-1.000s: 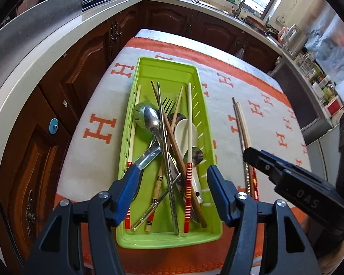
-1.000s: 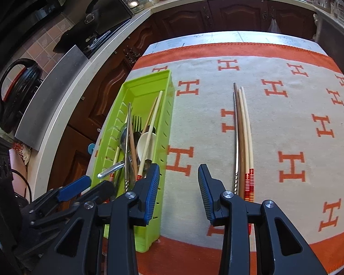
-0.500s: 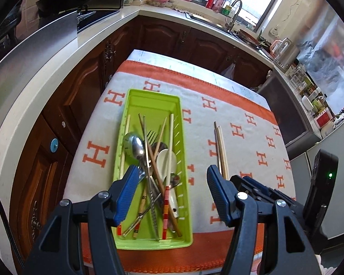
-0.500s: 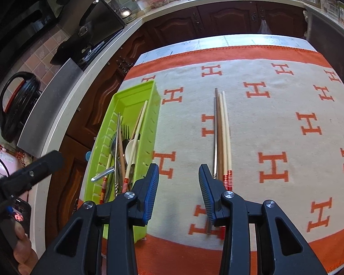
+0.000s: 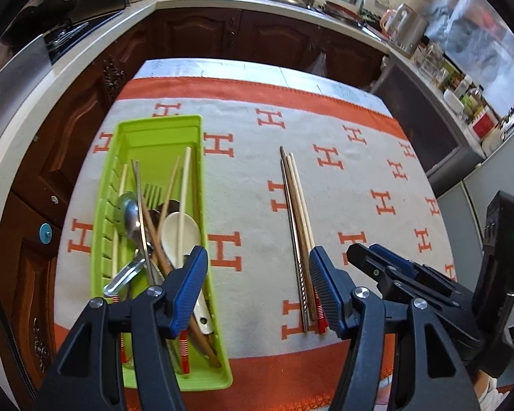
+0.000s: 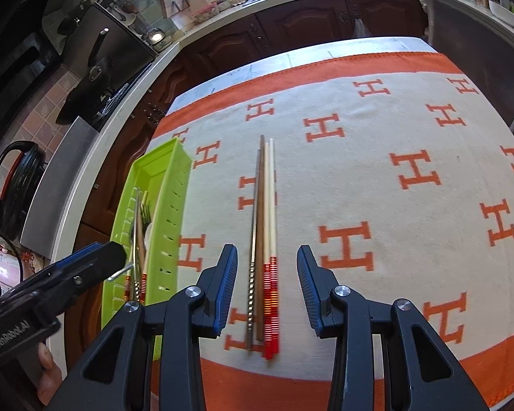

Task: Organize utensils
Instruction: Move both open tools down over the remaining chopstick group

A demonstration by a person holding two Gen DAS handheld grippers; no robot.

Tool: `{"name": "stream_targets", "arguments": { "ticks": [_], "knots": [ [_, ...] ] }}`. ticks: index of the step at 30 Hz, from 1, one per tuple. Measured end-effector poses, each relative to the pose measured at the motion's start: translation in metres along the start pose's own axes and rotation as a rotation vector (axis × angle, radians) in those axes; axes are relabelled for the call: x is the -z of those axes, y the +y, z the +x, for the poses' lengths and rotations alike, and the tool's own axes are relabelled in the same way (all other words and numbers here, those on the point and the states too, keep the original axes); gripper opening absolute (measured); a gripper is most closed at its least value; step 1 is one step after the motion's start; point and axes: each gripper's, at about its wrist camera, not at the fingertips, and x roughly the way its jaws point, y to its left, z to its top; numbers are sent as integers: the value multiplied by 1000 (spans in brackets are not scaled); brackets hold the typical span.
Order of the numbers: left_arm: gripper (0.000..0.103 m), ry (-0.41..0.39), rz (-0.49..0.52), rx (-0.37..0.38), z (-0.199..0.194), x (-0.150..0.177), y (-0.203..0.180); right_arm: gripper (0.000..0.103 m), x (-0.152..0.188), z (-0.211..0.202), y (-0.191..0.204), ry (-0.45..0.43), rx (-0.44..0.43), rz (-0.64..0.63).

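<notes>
Hovering both tools above the cloth, I hold position with nothing gripped. The landmark for all positions below is the green tray (image 5: 156,137).

1. Left gripper (image 5: 257,289): jaws wide, empty. It hangs over the bare strip of patterned cloth (image 5: 250,185) just right of the tray, near the tray's close end.

2. Right gripper (image 6: 267,291): jaws wide, empty. It hangs further right of the tray, with one fingertip on each side of the sorted chopsticks (image 6: 264,226). I judge this a line-up for a grasp or a nudge, since the striped red handle ends lie directly between the fingers.

3. Sorted chopsticks: three sticks lie touching side by side on the cloth, well right of the tray and parallel to its long side. One is metal, one dark wood, one pale with a red striped end. I read this row as the start of a grouping by kind; handle ends all point to the near edge.

4. Unsorted utensils (image 5: 154,233): these lie crossed and piled inside the tray. A metal spoon (image 5: 131,215), a fork (image 5: 153,193), a white spoon (image 5: 180,231) and several more chopsticks overlap there. The overlap means a clean single pick needs a handle end that stands free.

5. Progress, as I judge it: early. Most items are in the tray, not yet laid out.
</notes>
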Motion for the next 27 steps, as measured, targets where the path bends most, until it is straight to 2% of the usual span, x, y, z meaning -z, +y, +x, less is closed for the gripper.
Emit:
{"name": "stream_targets", "arguments": {
  "ticks": [12,16,22,27],
  "knots": [
    [59,70,127,-38,64,2,-37,37,1,15,-31,3,34,40],
    [54,102,162,-56,82,8,-44,37,3,19,-41,5,40,56],
    [48,152,182,-83,102,17,-47,37,7,25,-54,11,44,78],
    [48,141,180,-90,104,16,-49,37,9,28,-60,13,44,84]
  ]
}}
